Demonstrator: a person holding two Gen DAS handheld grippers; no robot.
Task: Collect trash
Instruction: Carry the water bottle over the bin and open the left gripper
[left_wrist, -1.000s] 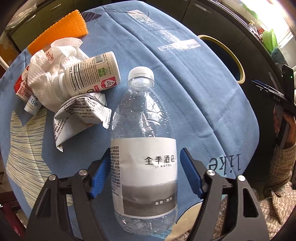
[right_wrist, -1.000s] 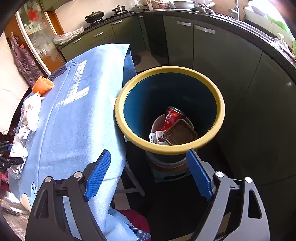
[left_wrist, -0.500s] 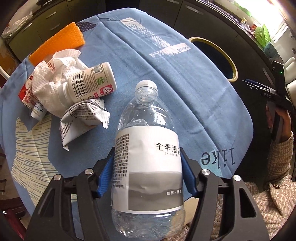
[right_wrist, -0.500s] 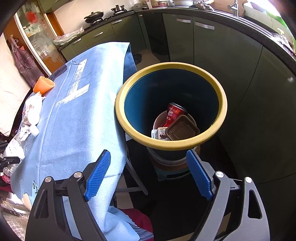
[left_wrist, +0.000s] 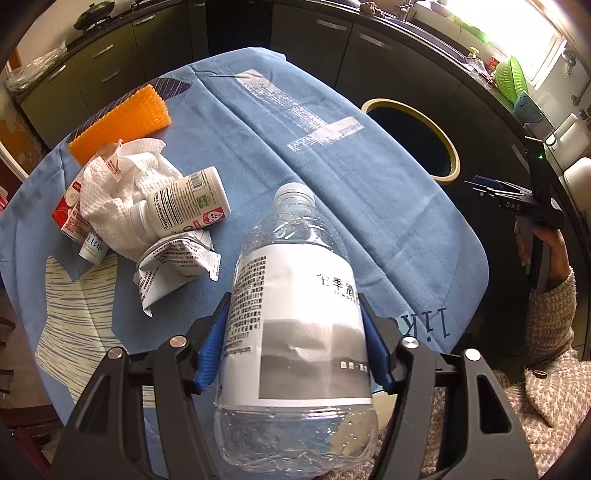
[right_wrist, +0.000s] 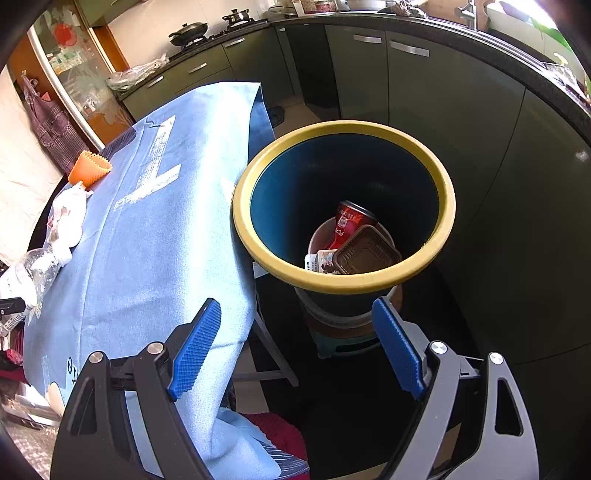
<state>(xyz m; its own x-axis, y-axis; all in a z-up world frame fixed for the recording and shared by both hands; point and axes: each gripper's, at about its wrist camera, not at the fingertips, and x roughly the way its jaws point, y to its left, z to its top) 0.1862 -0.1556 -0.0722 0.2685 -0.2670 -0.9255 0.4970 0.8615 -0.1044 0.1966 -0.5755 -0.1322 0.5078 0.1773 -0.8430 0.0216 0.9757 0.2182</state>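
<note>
Your left claw (left_wrist: 293, 343) is clamped on the water bottle (left_wrist: 295, 321), cap pointing away over the table (left_wrist: 351, 192). The bin (right_wrist: 343, 206) lies beyond the table's far right edge, nearer your right claw (right_wrist: 297, 345), which hangs apart and empty above it

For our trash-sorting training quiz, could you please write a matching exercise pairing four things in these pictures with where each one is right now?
Things:
1. clear water bottle
2. red can
3. orange cup
4. white pill bottle

Places:
A. lying against the crumpled paper towel
B. on its side at the far end of the blue cloth
C. clamped between the pads of the left gripper
D. inside the yellow-rimmed bin

Pairs: 1-C, 2-D, 3-B, 4-A
</note>
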